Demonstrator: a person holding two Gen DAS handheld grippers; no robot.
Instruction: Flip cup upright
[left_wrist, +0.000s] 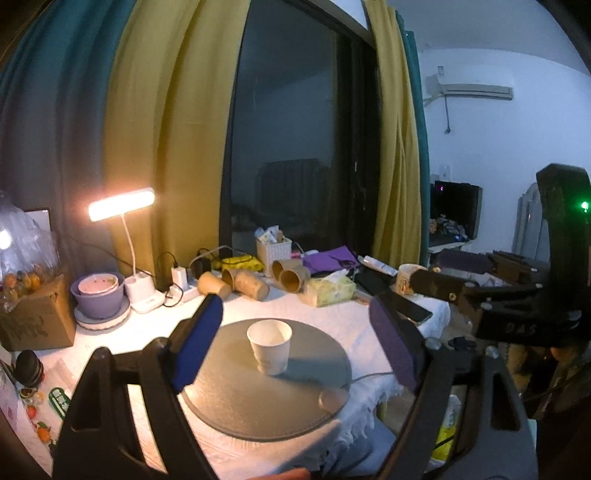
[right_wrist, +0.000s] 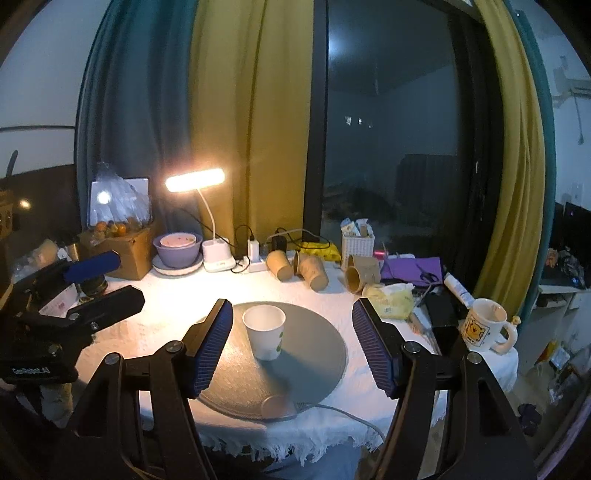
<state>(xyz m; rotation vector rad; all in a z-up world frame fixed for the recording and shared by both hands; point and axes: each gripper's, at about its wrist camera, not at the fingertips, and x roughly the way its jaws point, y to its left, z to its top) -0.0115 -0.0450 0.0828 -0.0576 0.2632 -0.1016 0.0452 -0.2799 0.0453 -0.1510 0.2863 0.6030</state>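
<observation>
A: In the lower half of each wrist view we see the left gripper (left_wrist: 295, 339) and the right gripper (right_wrist: 291, 345), both with jaws spread wide and holding nothing.

B: Between and beyond the pads, at frame centre, we find the white paper cup (right_wrist: 264, 331) standing upright, mouth up, on the grey round mat (right_wrist: 317, 354). Behind, upper left, a desk lamp (right_wrist: 195, 180) glows.
</observation>
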